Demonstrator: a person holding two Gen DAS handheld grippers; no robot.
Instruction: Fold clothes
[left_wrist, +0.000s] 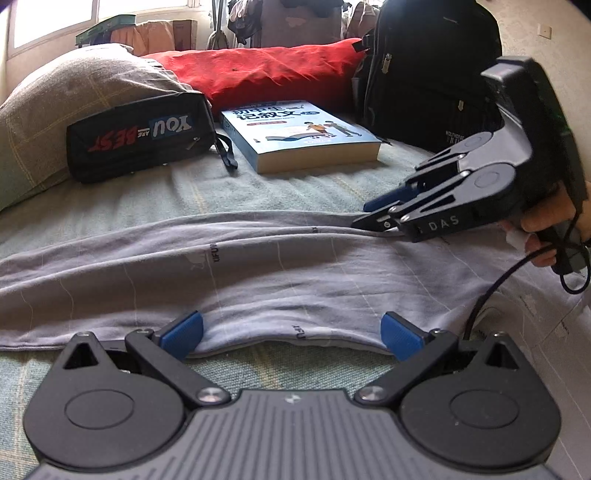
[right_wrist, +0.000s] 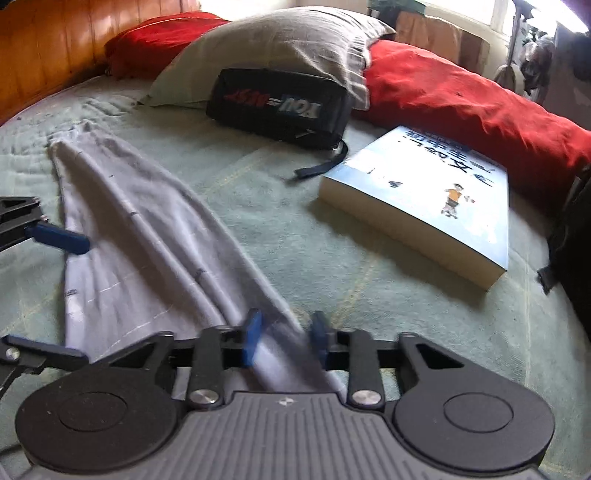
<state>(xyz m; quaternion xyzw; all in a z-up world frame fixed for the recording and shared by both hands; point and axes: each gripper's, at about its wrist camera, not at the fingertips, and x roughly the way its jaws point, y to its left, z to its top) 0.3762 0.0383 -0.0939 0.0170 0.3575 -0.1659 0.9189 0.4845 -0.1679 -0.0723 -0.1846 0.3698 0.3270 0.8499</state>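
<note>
I see a green bed cover (right_wrist: 258, 206). Near its far edge lies a gray pillow (right_wrist: 280, 48), with a black pouch (right_wrist: 280, 107) touching it. A blue book (right_wrist: 424, 199) lies just beside the pouch. Behind them is a long red cushion (right_wrist: 461, 99). A black backpack (left_wrist: 424, 66) stands by the book.

left wrist: low, close over bed (left_wrist: 280, 192) | right wrist: likewise | shared: book (left_wrist: 299, 133), pouch (left_wrist: 140, 140)

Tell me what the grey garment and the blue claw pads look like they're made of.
Grey garment: thin soft knit, probably cotton jersey; matte, drapes in long loose folds. Blue pads on the left claw: hard plastic or rubber, can't tell which; ribbed face, dull sheen. Right claw pinches the cloth easily.
</note>
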